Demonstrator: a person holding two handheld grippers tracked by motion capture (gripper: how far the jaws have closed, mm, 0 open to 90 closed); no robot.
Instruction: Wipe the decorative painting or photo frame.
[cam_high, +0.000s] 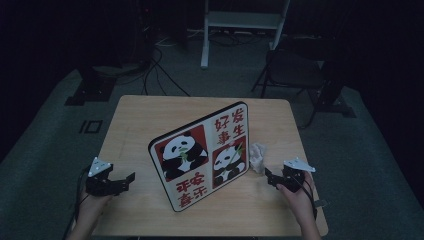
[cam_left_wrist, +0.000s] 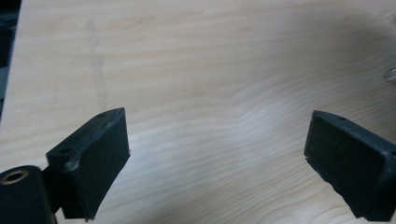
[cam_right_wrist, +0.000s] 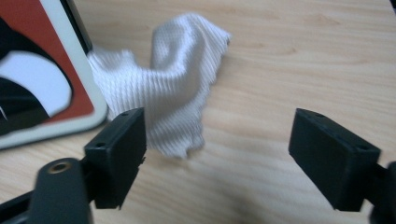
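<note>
One light wooden table with rounded corners (cam_high: 150, 112) occupies the centre of the high view, set on grey carpet against a dark background. One large rectangular sign board with a black edge and white face (cam_high: 202, 156) stands tilted on the table at mid-frame; it carries two panda pictures on red squares and two blocks of red characters. In the right gripper view a corner of this board fills the upper left of the frame. One small crumpled white ribbed cloth (cam_high: 257, 156) lies on the table just right of the board, touching its lower right edge; in the right gripper view the cloth (cam_right_wrist: 175, 88) sits at upper centre, ahead of the jaws. Two black hand-held grippers are present. The left gripper (cam_high: 127, 179), at lower left of the high view, is released: in the left gripper view its gripper (cam_left_wrist: 217, 158) has jaws standing wide over bare wood with nothing between them. The right gripper (cam_high: 268, 176), at lower right, is likewise released, just short of the cloth; its gripper (cam_right_wrist: 217, 156) grasps nothing, though one jaw overlaps the cloth's lower edge in the frame.
</note>
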